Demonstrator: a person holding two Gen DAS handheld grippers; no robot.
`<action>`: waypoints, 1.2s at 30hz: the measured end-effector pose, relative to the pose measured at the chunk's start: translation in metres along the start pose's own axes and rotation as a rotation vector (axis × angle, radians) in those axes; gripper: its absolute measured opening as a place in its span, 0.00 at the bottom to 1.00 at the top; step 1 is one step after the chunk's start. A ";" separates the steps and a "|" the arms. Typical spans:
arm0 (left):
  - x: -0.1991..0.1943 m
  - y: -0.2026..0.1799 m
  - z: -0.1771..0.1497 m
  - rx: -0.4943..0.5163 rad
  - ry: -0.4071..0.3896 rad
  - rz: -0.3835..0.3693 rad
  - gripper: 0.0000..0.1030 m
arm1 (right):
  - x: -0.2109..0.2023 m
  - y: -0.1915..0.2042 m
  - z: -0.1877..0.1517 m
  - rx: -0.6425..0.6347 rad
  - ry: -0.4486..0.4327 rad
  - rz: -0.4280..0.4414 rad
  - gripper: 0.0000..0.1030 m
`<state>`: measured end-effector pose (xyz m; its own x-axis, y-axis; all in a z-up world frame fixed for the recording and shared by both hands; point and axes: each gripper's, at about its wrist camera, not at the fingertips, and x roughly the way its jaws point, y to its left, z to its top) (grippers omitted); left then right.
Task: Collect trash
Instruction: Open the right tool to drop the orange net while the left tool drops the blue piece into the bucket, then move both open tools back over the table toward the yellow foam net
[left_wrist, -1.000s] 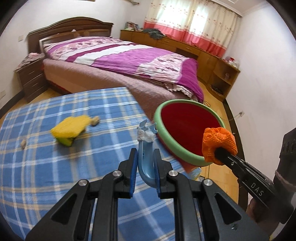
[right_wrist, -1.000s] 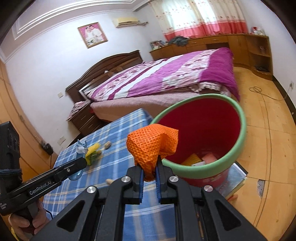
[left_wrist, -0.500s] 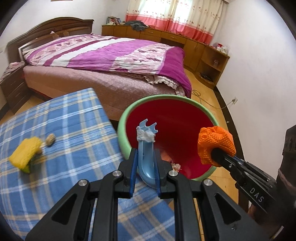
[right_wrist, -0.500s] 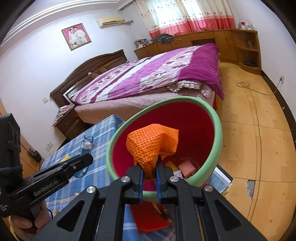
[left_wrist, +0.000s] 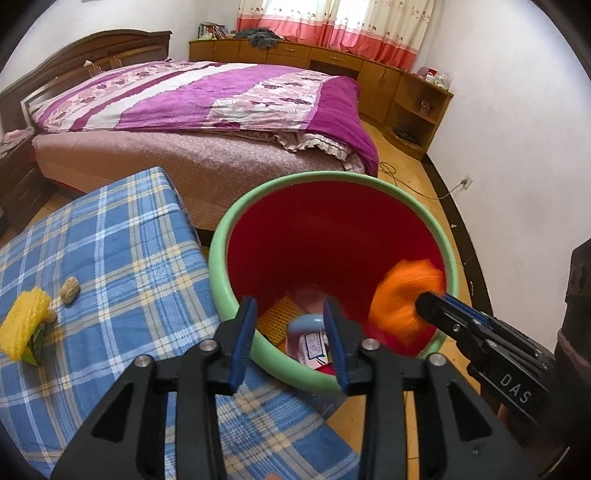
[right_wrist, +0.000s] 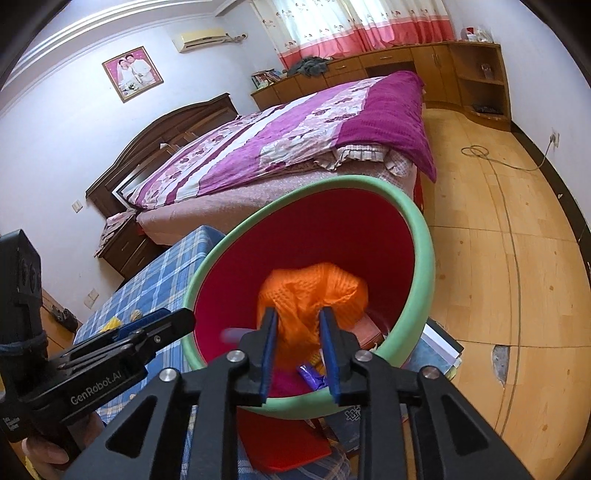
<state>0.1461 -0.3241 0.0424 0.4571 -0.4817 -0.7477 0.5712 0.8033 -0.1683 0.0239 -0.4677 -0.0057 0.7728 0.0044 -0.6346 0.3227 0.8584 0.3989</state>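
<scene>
A red bin with a green rim (left_wrist: 221, 236) (right_wrist: 424, 236) stands beside the blue plaid table (left_wrist: 110, 258). My left gripper (left_wrist: 290, 338) is open over the bin's near rim; a blue plastic piece (left_wrist: 304, 325) lies below it inside the bin. My right gripper (right_wrist: 297, 343) (left_wrist: 430, 301) is open over the bin; the orange mesh cloth (right_wrist: 314, 291) (left_wrist: 404, 295) is blurred just beyond its fingers, inside the bin. A yellow sponge (left_wrist: 24, 326) and a peanut shell (left_wrist: 70, 290) lie on the table.
The bin holds several other scraps (left_wrist: 312, 345). Books and a red sheet (right_wrist: 295, 443) lie under the bin. A bed with a purple cover (left_wrist: 207, 99) stands behind. A wooden floor (right_wrist: 498, 258) and wall cabinets (left_wrist: 406, 85) are to the right.
Both grippers moved over the bin and opened. The blue plastic piece dropped into the bin; the orange cloth has left the right jaws and is falling.
</scene>
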 end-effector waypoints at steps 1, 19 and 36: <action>0.000 0.001 0.000 -0.002 0.000 0.002 0.37 | -0.001 0.000 0.000 0.002 -0.002 0.001 0.26; -0.036 0.037 -0.016 -0.107 -0.025 0.020 0.37 | -0.017 0.019 -0.006 -0.004 -0.024 0.029 0.37; -0.081 0.092 -0.044 -0.228 -0.042 0.089 0.37 | -0.026 0.071 -0.024 -0.075 0.000 0.085 0.40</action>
<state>0.1320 -0.1956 0.0593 0.5292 -0.4161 -0.7395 0.3611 0.8991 -0.2475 0.0131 -0.3947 0.0228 0.7957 0.0784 -0.6006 0.2143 0.8910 0.4003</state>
